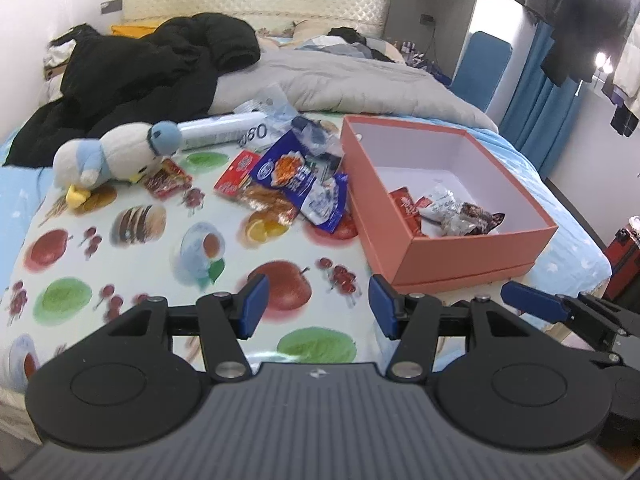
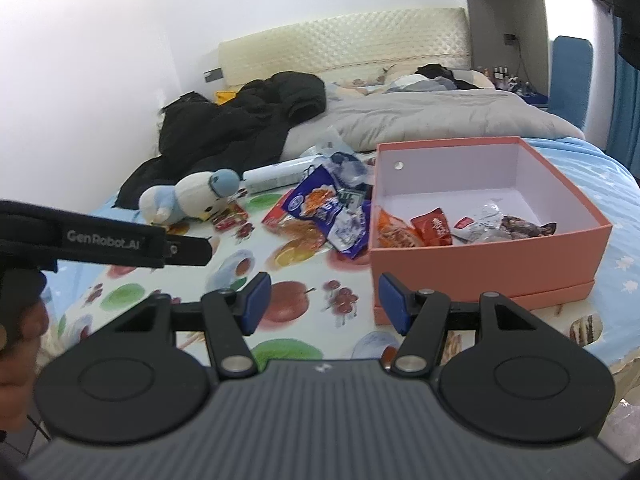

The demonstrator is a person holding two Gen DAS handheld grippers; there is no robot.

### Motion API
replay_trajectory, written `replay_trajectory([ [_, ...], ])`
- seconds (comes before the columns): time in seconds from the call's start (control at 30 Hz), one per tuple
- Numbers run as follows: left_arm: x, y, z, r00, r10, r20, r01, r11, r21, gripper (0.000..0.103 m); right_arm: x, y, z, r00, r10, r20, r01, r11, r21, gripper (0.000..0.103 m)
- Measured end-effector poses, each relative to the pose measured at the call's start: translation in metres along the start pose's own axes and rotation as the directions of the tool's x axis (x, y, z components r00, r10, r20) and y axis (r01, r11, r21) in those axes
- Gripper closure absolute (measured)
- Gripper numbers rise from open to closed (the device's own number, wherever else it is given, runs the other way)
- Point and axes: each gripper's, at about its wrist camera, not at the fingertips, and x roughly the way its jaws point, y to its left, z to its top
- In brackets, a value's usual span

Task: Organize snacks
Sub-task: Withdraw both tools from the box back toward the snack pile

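An open salmon-pink box (image 1: 472, 256) (image 2: 480, 264) stands on the fruit-print cloth (image 1: 140, 248) at the bed's foot. It holds a red packet (image 2: 434, 230), an orange packet (image 2: 394, 232) and a clear-wrapped snack (image 1: 460, 210) (image 2: 504, 224). A pile of snack bags, with a blue bag (image 1: 286, 174) (image 2: 316, 202) on top, lies just left of the box. My left gripper (image 1: 318, 306) is open and empty, low over the cloth in front of the pile. My right gripper (image 2: 324, 302) is open and empty, near the box's front left corner.
A blue and white plush bird (image 1: 108, 156) (image 2: 188, 198) and a white tube (image 1: 224, 128) lie behind the pile. A small red packet (image 1: 166, 180) lies beside the bird. A black jacket (image 1: 152, 68) and a grey duvet (image 1: 352, 80) cover the bed behind.
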Motion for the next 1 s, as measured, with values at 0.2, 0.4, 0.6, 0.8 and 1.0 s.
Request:
replay_trajectory([
  [0.2, 0.003, 0.020, -0.013, 0.999, 0.028, -0.027, -0.029, 0.999, -0.042, 0.042, 0.002, 0.010, -0.004, 1.000, 0.015, -0.010, -0.015, 1.000, -0.025, 0.041],
  [0.4, 0.014, 0.036, -0.012, 0.999, 0.037, -0.034, -0.040, 0.997, -0.071, 0.042, 0.016, 0.018, -0.007, 0.999, 0.027, -0.037, -0.029, 0.999, -0.041, 0.041],
  [0.6, 0.035, 0.050, -0.008, 0.998, 0.049, -0.050, -0.053, 0.995, -0.087, 0.039, 0.032, 0.027, -0.007, 0.998, 0.036, -0.060, -0.040, 0.997, -0.066, 0.041],
  [0.8, 0.064, 0.070, -0.003, 0.996, 0.067, -0.061, -0.074, 0.992, -0.107, 0.035, 0.057, 0.035, -0.003, 0.996, 0.056, -0.075, -0.061, 0.996, -0.072, 0.041],
  [1.0, 0.098, 0.089, 0.003, 0.992, 0.097, -0.086, -0.105, 0.991, -0.088, 0.035, 0.088, 0.050, 0.000, 0.994, 0.078, -0.080, -0.086, 0.991, -0.101, 0.041],
])
